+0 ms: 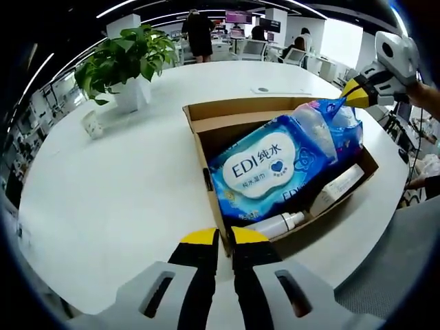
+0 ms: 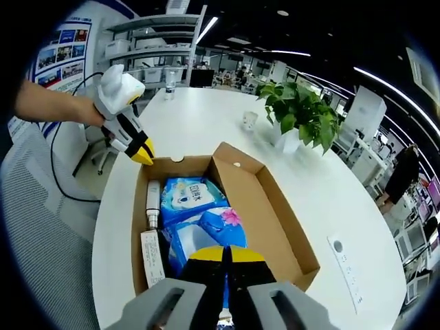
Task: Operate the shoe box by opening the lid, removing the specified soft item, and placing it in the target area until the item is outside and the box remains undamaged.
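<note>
The blue plastic wet-wipe pack (image 1: 275, 165) is being pinched by the closed right gripper (image 2: 225, 256) inside the open brown cardboard box (image 2: 268, 199); the box's near-corner wall is being clamped by the left gripper (image 1: 225, 237).

wipes pack (image 2: 199, 237) partly behind right tongs (image 2: 225, 256)

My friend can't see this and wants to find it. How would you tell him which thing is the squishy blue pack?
Find the open cardboard box on the big white table, near the potted plant. The wet wipes pack is the largest thing inside, lying in the middle. It is soft, bright blue plastic with a white cloud-shaped label reading EDI, unlike the slim white bottle and white tube beside it.
</note>
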